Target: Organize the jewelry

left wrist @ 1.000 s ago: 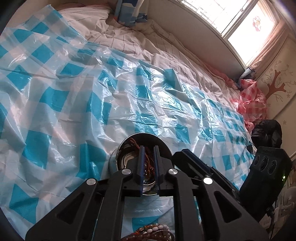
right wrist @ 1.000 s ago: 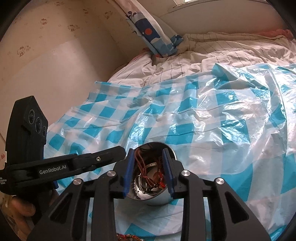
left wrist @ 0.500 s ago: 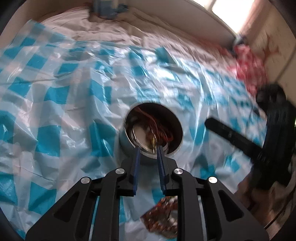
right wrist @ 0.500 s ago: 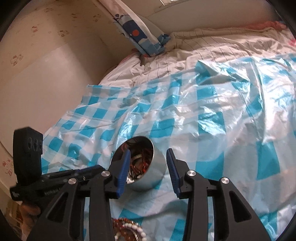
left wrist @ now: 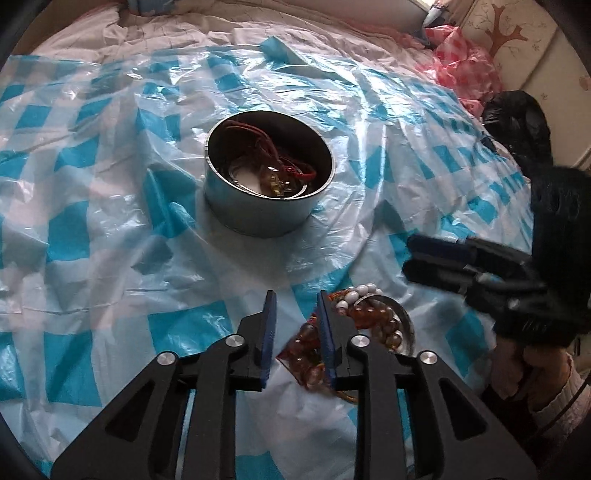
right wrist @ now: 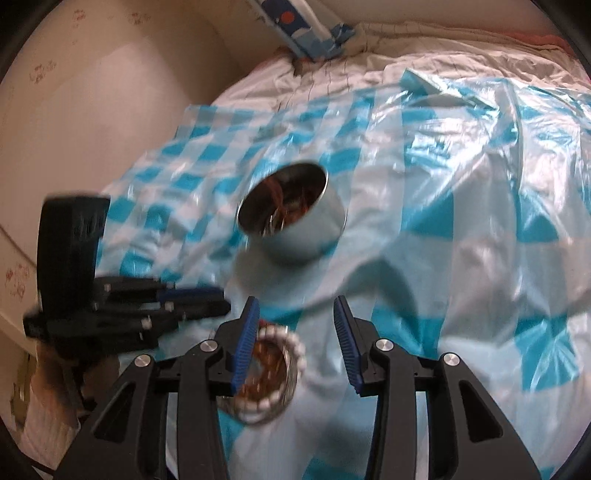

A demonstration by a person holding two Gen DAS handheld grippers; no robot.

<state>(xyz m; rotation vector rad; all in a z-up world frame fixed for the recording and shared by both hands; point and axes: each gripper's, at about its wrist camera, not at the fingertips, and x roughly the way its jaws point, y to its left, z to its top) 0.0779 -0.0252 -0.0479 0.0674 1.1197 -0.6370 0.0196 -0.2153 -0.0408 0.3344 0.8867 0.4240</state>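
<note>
A round metal tin (left wrist: 269,206) stands on the checked plastic sheet, with red cords and a bangle inside; the right wrist view shows the tin (right wrist: 295,236) too. A pile of amber and white bead bracelets (left wrist: 369,314) lies nearer than the tin. My left gripper (left wrist: 295,299) hovers just left of the pile, its jaws opening with nothing between them. My right gripper (right wrist: 295,301) is open and empty, and the bracelets (right wrist: 273,369) lie below its left finger. Each gripper shows in the other's view: right gripper (left wrist: 410,258), left gripper (right wrist: 223,301).
A blue and white checked plastic sheet (left wrist: 92,221) covers the bed. A pink checked bag (left wrist: 461,66) and a black bag (left wrist: 517,114) lie at the far right. A blue and white pillow (right wrist: 306,33) leans at the head, and a wall (right wrist: 92,110) runs along the left.
Both grippers have drawn back from over the tin toward the near side and their jaws have widened. The bracelet pile now lies by the fingertips.
</note>
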